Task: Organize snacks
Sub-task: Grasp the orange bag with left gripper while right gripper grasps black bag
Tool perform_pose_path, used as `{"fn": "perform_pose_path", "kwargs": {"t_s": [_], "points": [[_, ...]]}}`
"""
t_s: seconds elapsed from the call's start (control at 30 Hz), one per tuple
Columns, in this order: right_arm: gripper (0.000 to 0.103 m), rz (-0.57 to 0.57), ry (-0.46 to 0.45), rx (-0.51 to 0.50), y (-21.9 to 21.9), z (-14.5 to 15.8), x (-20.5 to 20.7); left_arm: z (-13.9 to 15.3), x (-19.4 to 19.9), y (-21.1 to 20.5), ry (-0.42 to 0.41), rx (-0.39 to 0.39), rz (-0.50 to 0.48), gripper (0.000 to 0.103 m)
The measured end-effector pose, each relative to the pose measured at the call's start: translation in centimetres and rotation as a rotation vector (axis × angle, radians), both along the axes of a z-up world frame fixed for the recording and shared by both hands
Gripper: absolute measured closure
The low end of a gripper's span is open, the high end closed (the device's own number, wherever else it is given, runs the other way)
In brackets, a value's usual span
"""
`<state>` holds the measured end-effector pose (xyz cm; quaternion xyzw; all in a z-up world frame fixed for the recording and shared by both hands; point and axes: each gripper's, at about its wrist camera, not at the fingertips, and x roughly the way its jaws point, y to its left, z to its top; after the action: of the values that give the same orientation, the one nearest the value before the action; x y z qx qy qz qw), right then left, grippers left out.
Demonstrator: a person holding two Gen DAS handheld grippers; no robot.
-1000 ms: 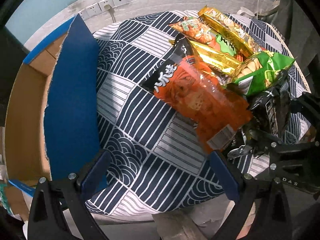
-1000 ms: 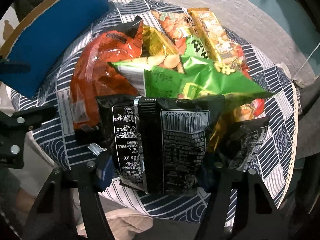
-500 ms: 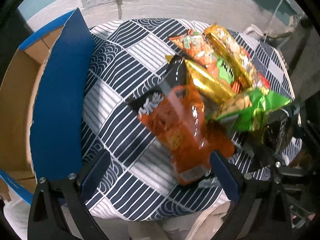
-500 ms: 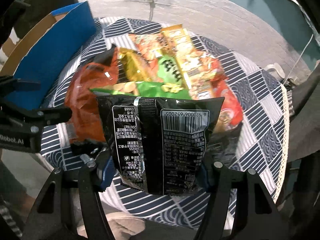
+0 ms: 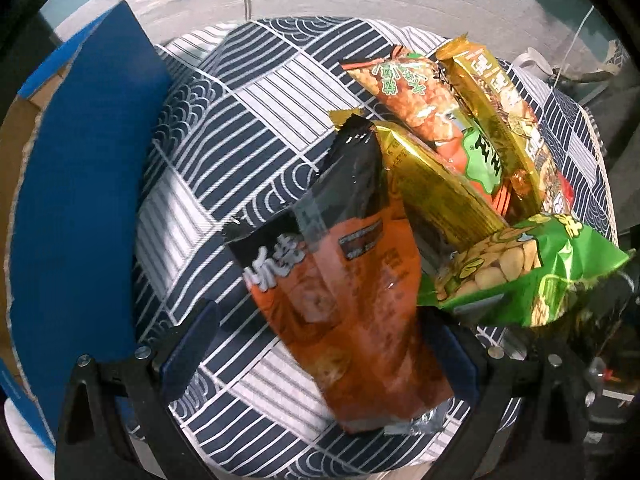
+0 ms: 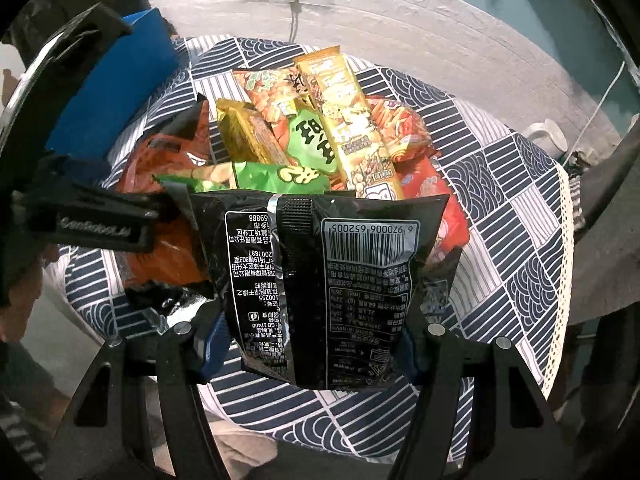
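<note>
Item: black snack packet (image 6: 320, 292), held clamped by its lower edge in the right gripper (image 6: 312, 344), above the snack pile on the patterned tablecloth (image 5: 240, 128). Left gripper (image 5: 320, 344): jaws apart, straddling the orange packet (image 5: 352, 308). Risk: slippage of the slick foil is judged possible; the blue box flap (image 5: 76, 200) may be fouled.

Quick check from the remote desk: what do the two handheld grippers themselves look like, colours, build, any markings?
Both are the same build. The left gripper and right gripper have black angular frames with triangular cut-outs and silver screw heads, ending in blue finger pads. The left gripper's side, in the right wrist view, bears embossed lettering, too blurred to read. No cables or sleeves show.
</note>
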<state>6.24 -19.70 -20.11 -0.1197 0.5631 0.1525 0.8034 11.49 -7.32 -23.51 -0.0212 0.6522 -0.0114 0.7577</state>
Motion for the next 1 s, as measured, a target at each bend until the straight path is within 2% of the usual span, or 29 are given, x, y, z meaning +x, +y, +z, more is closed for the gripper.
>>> {"fn": "perform_pose_path", "kwargs": {"t_s": [0.1, 0.2, 0.37, 0.43, 0.5, 0.77, 1.0], "points": [[0.037, 0.003, 0.016, 0.004, 0.1, -0.4, 0.1, -0.4, 0.3, 0.0, 0.008, -0.029, 0.009, 0.003], [0.037, 0.005, 0.026, 0.008, 0.2, -0.6, 0.3, -0.6, 0.6, 0.1, 0.004, -0.093, -0.013, 0.021], [0.037, 0.011, 0.029, 0.013, 0.5, -0.5, 0.5, -0.1, 0.6, 0.4, -0.032, -0.104, -0.061, 0.038], [0.037, 0.013, 0.028, 0.015, 0.7, -0.4, 0.6, 0.2, 0.5, 0.6, -0.043, -0.106, -0.072, 0.048], [0.037, 0.017, 0.027, 0.016, 1.0, -0.3, 0.6, 0.6, 0.4, 0.9, -0.055, -0.099, -0.094, 0.052], [0.037, 0.045, 0.017, 0.024, 2.4, 0.6, 0.1, 2.5, -1.4, 2.2, -0.093, -0.061, -0.109, 0.058], [0.037, 0.058, -0.007, 0.032, 3.7, 2.2, 0.0, 5.0, -2.6, 3.4, -0.176, -0.011, -0.124, 0.059]]}}
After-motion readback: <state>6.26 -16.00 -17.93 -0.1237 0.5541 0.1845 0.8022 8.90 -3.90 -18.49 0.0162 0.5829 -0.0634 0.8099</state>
